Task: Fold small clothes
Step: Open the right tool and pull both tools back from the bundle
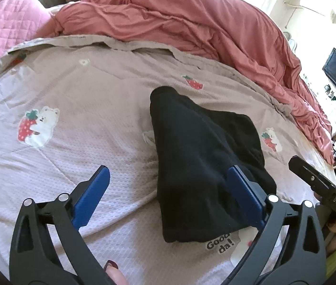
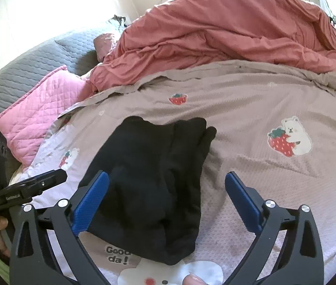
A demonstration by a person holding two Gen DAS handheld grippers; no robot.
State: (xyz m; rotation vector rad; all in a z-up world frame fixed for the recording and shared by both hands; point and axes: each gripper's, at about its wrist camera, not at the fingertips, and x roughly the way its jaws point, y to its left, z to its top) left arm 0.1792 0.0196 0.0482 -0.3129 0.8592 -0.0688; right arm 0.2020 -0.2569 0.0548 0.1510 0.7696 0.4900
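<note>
Black garment (image 1: 199, 156) is lying folded on the bedspread (image 1: 84, 90), near the printed strawberry bear (image 1: 38, 127). Left claw (image 1: 168, 197) and right claw (image 2: 166, 201) are hovering above it, both wide open and holding nothing, probably because this fold is finished.

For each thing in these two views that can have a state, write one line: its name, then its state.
black garment: folded, lying on the bedspread
left gripper: open, holding nothing
right gripper: open, holding nothing
red duvet: bunched up
bedspread: spread flat, slightly wrinkled
</note>
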